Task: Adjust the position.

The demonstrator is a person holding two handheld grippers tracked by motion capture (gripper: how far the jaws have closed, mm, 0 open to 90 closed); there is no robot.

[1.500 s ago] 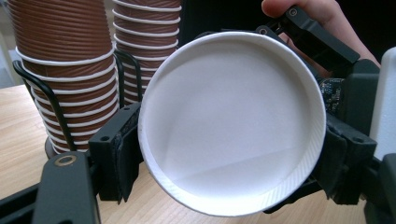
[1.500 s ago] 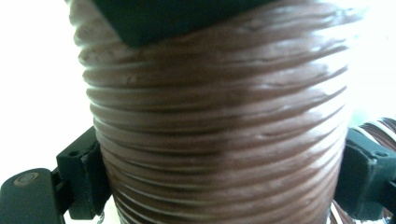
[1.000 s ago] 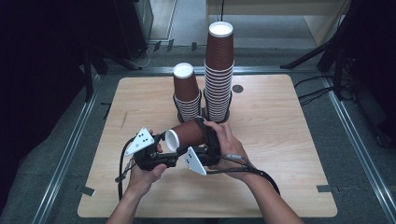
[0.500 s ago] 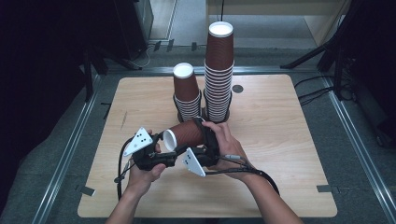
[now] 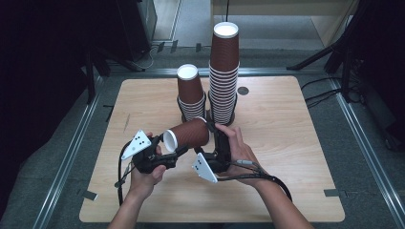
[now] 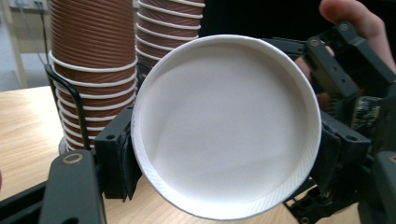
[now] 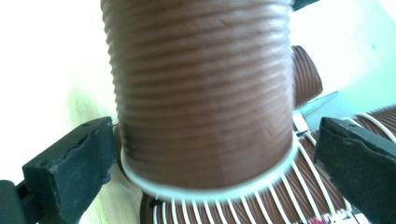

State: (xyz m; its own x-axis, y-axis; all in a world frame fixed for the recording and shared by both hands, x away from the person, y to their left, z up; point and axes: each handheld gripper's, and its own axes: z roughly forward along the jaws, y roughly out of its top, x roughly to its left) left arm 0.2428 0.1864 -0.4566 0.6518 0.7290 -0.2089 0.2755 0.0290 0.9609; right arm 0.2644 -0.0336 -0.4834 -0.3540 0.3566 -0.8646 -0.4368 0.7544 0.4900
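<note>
A brown ribbed paper cup (image 5: 189,135) lies level in the air above the table's front middle, with its white base turned to the left. My left gripper (image 5: 173,145) has just been closing and is now shut on the base end. In the left gripper view its pads (image 6: 119,156) press on both sides of the cup's white base (image 6: 226,126). My right gripper (image 5: 210,136) sits at the cup's rimmed mouth end. Its jaws have just been opening. In the right gripper view the pads (image 7: 74,168) stand apart from the cup (image 7: 201,93).
Two stacks of upside-down brown cups stand in black wire holders just behind the hands, a short stack (image 5: 191,95) and a tall stack (image 5: 224,71). The wooden table (image 5: 286,143) has metal rails along both sides and dark floor all round.
Both hands and the cup stay almost where they were above the table's front middle.
</note>
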